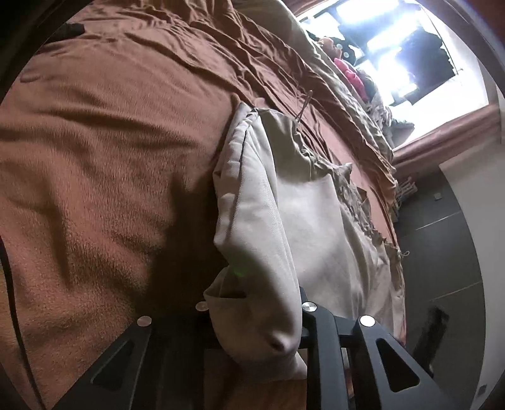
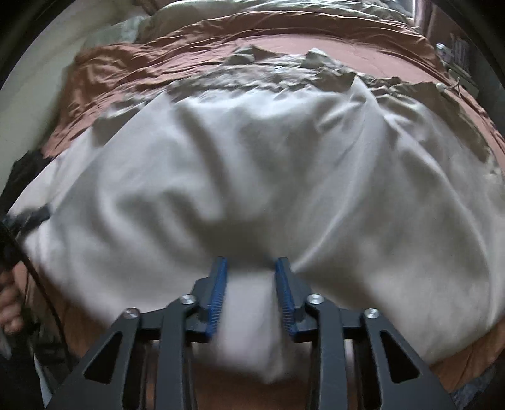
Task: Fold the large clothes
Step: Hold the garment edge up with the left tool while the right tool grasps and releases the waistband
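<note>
The right tongs (image 2: 251, 274) grip a bunched fold of a large pale garment (image 2: 252, 164), the 2 blue ribbed pads (image 2: 217, 293) pressing the cloth from either side with a thick wad between them. From this pinch the garment fans out wide and creased across a bed covered by a rust-brown blanket (image 2: 132, 63). Its far edge shows a rumpled tan lining (image 2: 284, 72), and a drawstring end (image 2: 442, 88) lies near the right side. A pale duvet (image 2: 284, 9) is heaped at the far end of the bed. A dark cable (image 2: 41, 284) crosses the lower left.
</note>
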Tool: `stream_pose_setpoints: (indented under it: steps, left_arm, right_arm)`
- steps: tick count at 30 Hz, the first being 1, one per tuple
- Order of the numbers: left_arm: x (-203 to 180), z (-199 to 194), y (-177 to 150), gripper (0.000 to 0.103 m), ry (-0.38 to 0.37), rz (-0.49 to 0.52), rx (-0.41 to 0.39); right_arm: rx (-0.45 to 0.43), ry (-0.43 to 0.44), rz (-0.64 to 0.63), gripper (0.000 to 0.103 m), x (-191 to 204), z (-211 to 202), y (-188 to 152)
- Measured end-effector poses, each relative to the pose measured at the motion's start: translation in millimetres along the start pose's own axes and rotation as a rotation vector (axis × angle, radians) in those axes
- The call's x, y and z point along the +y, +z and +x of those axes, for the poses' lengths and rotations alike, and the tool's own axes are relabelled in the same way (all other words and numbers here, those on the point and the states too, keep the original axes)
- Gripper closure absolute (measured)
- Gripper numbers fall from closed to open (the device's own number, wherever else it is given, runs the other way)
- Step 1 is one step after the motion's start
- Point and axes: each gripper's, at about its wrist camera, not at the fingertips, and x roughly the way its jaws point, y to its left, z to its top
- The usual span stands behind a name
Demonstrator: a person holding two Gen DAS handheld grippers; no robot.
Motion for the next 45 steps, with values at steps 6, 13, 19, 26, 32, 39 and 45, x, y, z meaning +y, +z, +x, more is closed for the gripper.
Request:
stream_pose_setpoints:
  steps: [6, 13, 19, 26, 32, 39, 45]
  left_arm:
    - [-2, 5, 3, 0.080, 0.013, -0.024, 0.006]
    - [2, 7, 3, 0.080, 0.021, -0.066, 0.006]
    - [2, 8, 2, 0.079, 0.029, -0.073, -0.002]
    - [8, 8, -1, 0.080, 0.007, -0.098, -0.027]
    - [4, 0, -1, 0.086, -0.032, -0.109, -0.048]
    - [-16, -15, 5, 0.089, -0.082, -0.096, -0.072]
    - [-53, -31, 15, 0.090, -0.130, -0.035, -0.103]
  right_arm:
    - [0.043, 0.002, 0.037, 0.097, -7, 29, 54]
    - [0.053, -0.035, 0.016, 0.099, -2, 59, 96]
    - [0.051, -0.045, 0.025, 0.099, -5, 85, 130]
    - [0.048, -0.035, 0.015, 0.099, -7, 103, 156]
    - [0.012, 0.007, 0.005, 0.099, -7, 63, 145]
    - [0.009, 0.096, -0.007, 0.098, -5, 23, 93]
    - [0.029, 0.173, -0.004, 0.098, -11, 11, 35]
